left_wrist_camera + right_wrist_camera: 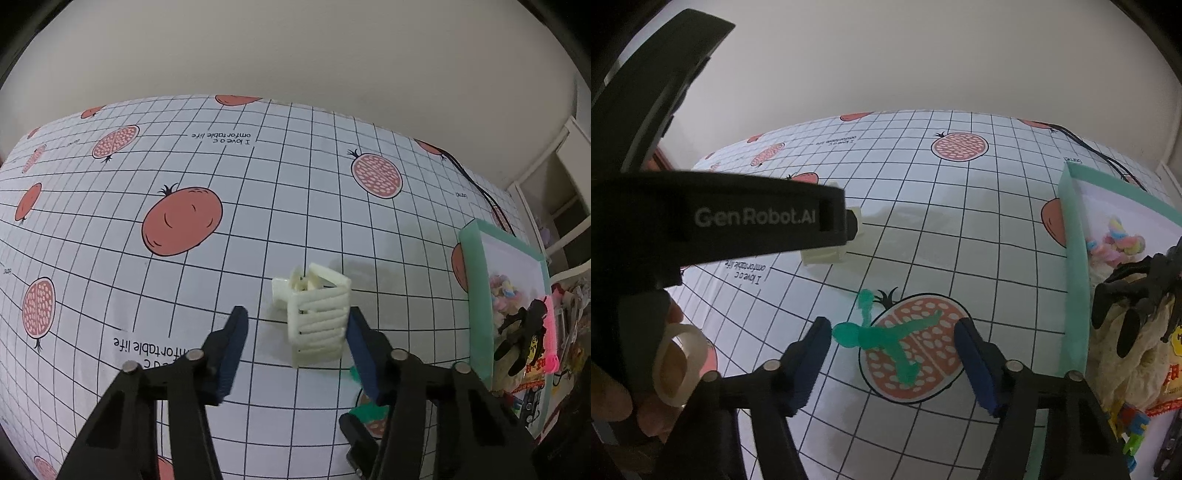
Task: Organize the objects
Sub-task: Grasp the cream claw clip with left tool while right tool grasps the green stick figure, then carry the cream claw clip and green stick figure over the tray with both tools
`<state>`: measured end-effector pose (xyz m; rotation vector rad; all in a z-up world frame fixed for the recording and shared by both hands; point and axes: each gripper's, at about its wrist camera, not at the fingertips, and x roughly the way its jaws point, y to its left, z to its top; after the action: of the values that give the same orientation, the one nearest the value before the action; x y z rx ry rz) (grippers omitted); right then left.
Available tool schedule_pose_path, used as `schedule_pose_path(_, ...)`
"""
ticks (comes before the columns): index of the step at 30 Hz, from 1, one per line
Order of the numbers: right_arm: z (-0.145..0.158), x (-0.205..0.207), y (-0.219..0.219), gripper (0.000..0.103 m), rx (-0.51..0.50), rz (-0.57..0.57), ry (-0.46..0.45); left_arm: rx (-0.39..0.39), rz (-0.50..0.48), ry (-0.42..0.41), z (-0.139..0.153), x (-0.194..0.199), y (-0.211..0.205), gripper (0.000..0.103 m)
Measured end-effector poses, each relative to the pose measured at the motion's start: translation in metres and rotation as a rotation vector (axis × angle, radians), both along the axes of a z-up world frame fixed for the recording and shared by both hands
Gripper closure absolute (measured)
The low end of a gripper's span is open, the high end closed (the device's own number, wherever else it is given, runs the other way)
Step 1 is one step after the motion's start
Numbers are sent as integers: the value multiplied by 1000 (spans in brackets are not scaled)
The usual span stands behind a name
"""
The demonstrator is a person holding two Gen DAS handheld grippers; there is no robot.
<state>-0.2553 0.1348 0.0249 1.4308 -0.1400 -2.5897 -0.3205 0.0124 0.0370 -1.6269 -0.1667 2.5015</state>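
Left gripper gapes around the cream clip; right gripper, open too, straddles the green figure right of the clip.

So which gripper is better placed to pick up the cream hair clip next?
Probably the left. The left gripper is open, with the cream hair clip between its fingers. The right gripper is open around the green clip, with the cream one farther away.

Cream claw clip lay on gridded tablecloth, teeth closed. Green translucent figure lay flat nearby. Teal box held clips and toys.
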Motion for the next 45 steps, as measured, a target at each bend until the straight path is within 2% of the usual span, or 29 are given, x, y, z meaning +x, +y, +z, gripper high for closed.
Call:
schedule_pose_path(8, 0, -1, 2, 42, -9, 0, -1, -13, -13, -11, -1, 0, 2, 70)
schedule_pose_path(24, 6, -2, 9, 42, -10, -26, 17, -56, -14, -8, 4, 4, -5, 70)
schedule_pose_path(45, 43, 11, 22, 42, -25, -51, 92, -108, -15, 57, 46, 19, -6, 70)
